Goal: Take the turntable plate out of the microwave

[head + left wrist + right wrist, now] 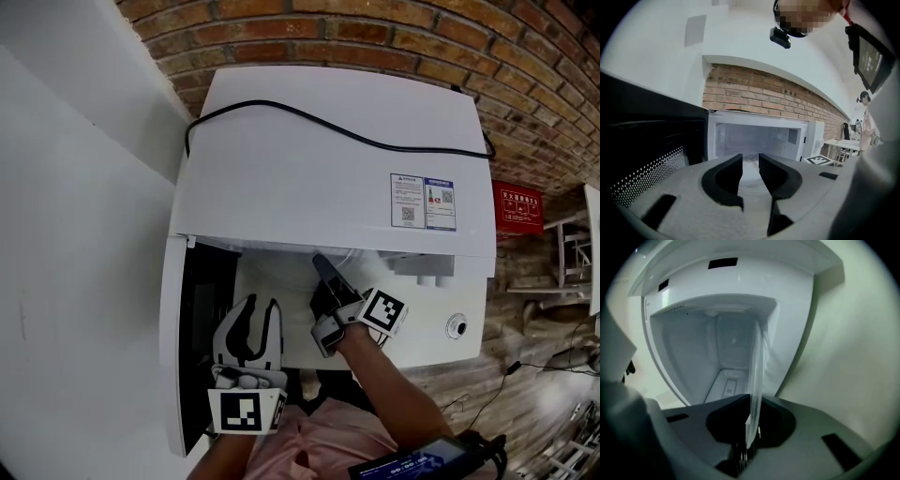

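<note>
right gripper [752, 401]: jaws closed down on the near rim of the clear round glass turntable plate [756, 366]; rim pinched between both pads
plate: seen edge-on in the right gripper view, running from the jaws back into the cavity; whether it is clear of the cavity floor cannot be told
right gripper position: in the head view its tip is at the mouth of the white box-shaped microwave [328, 159], just under the top front edge; its marker cube [384, 311] is outside the opening
left gripper [750, 164]: jaws a narrow gap apart, nothing between them, touching nothing
left gripper position: outside, in front of the opening, pointing at the white cavity [754, 138], left of the right gripper
microwave door [173, 347]: swung open to the left, dark perforated inner face toward the left gripper
on top of microwave: black power cable [328, 127]
behind: red brick wall [375, 37]
</note>
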### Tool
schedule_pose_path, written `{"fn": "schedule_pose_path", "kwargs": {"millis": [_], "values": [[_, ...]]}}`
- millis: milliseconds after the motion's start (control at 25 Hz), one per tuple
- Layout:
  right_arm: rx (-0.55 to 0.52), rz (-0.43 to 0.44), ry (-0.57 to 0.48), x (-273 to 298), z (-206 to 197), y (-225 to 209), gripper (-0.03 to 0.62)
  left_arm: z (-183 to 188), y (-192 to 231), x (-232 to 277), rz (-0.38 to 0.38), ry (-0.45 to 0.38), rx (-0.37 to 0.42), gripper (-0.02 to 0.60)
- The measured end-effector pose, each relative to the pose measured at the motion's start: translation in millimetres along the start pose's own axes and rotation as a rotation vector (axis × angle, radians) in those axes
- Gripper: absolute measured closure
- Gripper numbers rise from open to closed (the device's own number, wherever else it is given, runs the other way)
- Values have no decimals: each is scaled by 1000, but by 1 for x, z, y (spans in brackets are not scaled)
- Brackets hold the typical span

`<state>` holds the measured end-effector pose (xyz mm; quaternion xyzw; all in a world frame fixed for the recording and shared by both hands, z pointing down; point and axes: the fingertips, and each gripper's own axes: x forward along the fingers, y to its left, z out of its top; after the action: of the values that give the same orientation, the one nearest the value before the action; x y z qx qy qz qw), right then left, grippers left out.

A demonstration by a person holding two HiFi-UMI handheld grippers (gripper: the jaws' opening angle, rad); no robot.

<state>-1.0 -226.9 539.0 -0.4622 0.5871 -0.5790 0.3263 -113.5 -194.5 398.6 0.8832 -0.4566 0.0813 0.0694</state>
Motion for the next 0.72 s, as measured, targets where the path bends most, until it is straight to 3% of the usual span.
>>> {"fn": "schedule_pose_path", "kwargs": {"millis": [440,720], "values": [[-7,50,18,-23,-26,3,559,2,-4,0,-8,-7,3,465],[-11,163,0,-5,-15,9,487,1,-1,-1,1,-4,4,465]]}}
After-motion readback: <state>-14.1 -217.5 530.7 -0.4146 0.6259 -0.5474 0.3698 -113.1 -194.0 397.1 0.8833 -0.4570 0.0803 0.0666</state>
